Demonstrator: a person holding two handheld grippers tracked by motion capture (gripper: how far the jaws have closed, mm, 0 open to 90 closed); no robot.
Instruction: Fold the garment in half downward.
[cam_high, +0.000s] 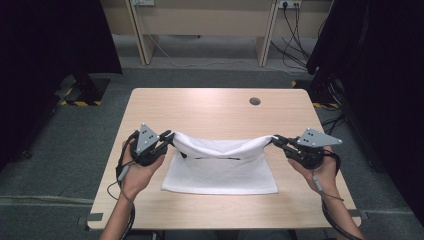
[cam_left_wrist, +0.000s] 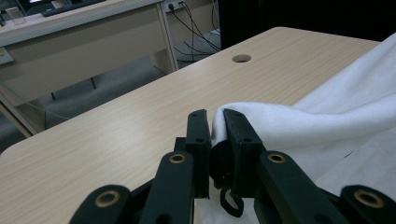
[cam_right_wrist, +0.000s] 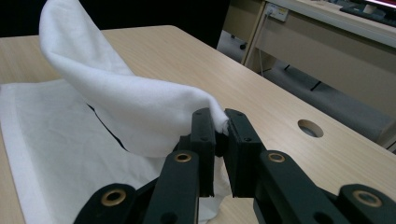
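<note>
- Left gripper (cam_high: 167, 136) clamped on white cloth (cam_high: 220, 172) at its far-left corner, lifted.
- Right gripper (cam_high: 276, 140) pinching far-right corner.
- Near edge flat on desk (cam_high: 210, 107); bare wood beyond.

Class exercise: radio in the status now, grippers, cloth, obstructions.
Left gripper and right gripper shut on white cloth far corners, lifted. Near edge flat on table. Nothing in the way.

I can read no text, label, brand or number anywhere. The only sign-like marking I see is the yellow and black striped tape (cam_high: 80, 103) on the floor, at the far left beyond the surface (cam_high: 210, 107), and it carries no words.
</note>
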